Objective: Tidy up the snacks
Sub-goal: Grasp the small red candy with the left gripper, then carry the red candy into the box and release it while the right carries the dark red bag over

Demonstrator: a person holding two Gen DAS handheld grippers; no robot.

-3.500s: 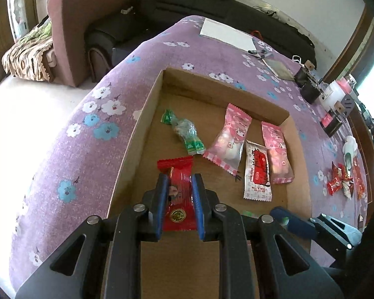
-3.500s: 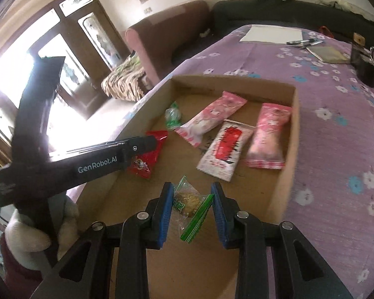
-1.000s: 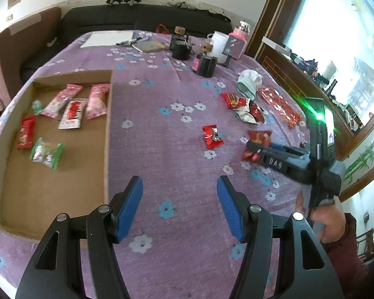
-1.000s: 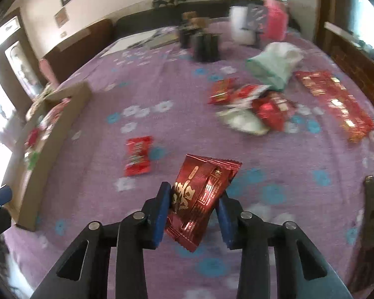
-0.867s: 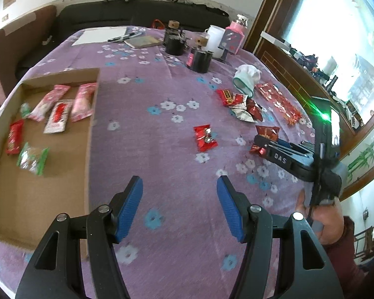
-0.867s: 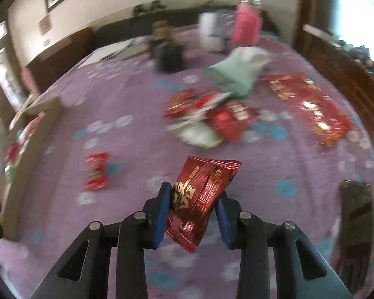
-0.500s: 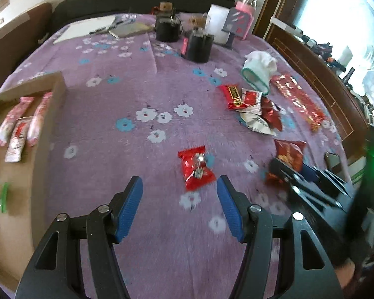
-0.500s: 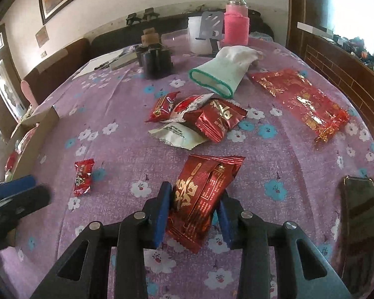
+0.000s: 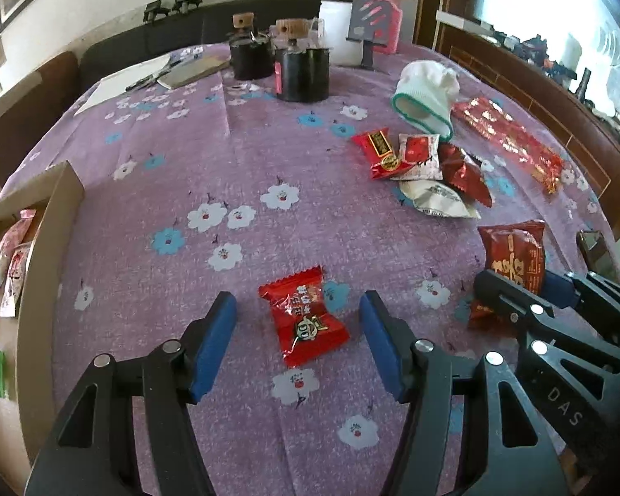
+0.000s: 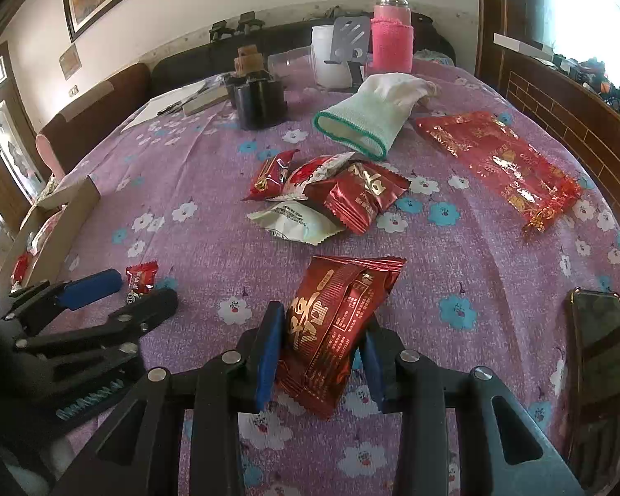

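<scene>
The left gripper [image 9: 297, 343] hangs over the table [image 9: 235, 157], which is covered in a purple flowered cloth. Its blue pads stand wide apart, one on each side of a small red candy [image 9: 304, 314] that lies flat on the cloth between them; the pads do not touch it.

The right gripper [image 10: 316, 355] is clamped on a dark red snack packet [image 10: 335, 318]. The two pads press the packet's lower half from both sides, and its top sticks up and forward, clear of the cloth. In the left wrist view the same packet [image 9: 514, 258] shows at the right, held in the black fingers near the table's right edge.

Further toward the middle of the table lies a loose pile of snacks [image 10: 330, 194]: red wrappers and a white one, touching and partly overlapping. Just behind the pile is a white glove with a green cuff [image 10: 376, 107], lying on its side. A long red foil bag [image 10: 500, 161] lies to the right of the pile, near the right edge. A dark phone [image 10: 597, 339] lies flat by the near right edge.

At the left edge sits a cardboard box [image 9: 51, 223] with several snacks already inside, pink and red wrappers among them. Black jars [image 9: 301, 70], a white cup and a pink-sleeved bottle [image 10: 390, 33] stand along the far edge.
</scene>
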